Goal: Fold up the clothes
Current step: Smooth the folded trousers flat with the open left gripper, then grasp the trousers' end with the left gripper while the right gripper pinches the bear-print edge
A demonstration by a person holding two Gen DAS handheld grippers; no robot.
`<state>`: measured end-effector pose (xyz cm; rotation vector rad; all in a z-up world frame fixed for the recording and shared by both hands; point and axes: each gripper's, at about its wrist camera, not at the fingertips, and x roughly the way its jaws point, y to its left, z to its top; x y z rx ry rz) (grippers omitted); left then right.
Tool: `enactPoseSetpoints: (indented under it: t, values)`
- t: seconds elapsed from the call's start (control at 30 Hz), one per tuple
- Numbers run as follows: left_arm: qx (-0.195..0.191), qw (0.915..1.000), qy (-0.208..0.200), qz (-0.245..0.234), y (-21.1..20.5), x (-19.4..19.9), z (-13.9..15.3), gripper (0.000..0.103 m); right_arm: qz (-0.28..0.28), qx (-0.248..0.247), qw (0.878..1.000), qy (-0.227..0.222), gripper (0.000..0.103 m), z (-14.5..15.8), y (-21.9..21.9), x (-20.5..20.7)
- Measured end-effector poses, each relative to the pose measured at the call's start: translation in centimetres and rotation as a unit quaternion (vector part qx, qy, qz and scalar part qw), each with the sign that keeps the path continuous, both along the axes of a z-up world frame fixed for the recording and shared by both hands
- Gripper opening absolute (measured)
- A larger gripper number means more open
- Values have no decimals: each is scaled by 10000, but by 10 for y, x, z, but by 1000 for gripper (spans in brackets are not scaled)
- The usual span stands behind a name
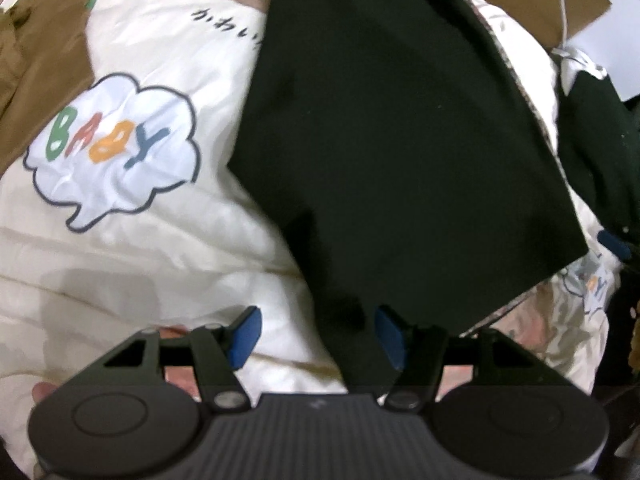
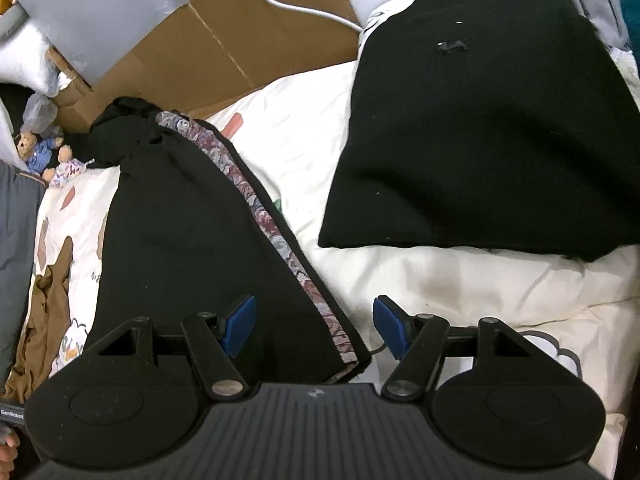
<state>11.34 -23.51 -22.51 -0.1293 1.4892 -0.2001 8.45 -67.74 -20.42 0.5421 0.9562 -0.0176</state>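
I am holding both my left claw (image 1: pixel 316 334) and right claw (image 2: pixel 314 326) wide over the long black floral-trimmed fabric garment (image 2: pixel 192 240), apparently lining up on its near hem.

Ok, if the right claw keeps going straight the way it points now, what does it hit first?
Most likely the hem corner of the black garment with the floral stripe, which lies between the open fingers of the right claw. Just right of that corner is bare cream quilt. Depth is hard to judge here.

Home bedroom: printed duvet (image 1: pixel 132 240), teddy bears (image 2: pixel 38 152), cardboard box (image 2: pixel 224 40).
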Motion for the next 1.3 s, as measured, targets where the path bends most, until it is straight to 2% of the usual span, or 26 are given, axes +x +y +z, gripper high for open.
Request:
enactPoseSetpoints:
  t: [0.13,0.27,0.43,0.6,0.73,0.87,1.07,1.3]
  values:
    - [-149,9998,126,102,9,-6,-6,65,-27,-55,10000,37,70,-2,1,3]
    - [-553,9975,327,292,19,-12,-17,65,20,-125,9999,63,70,-2,5,7]
    - [-1174,9893,605,617,24,-20,-32,61,130,-136,9998,94,70,-3,8,9]
    - [-1465,9852,754,477,18,-28,-43,60,157,-56,9997,150,70,-8,7,9]
    - [-1545,9837,729,564,18,-32,-49,60,178,7,9996,196,70,-11,6,9]
    - [-1696,9808,695,672,25,-27,-50,60,-41,195,9996,177,70,-14,-5,5]
    - [-1914,9759,591,866,33,-22,-49,55,-110,458,9987,181,70,-21,-11,7]
    - [-1796,9785,468,899,29,-23,-44,53,-5,512,9980,381,70,-38,-6,17]
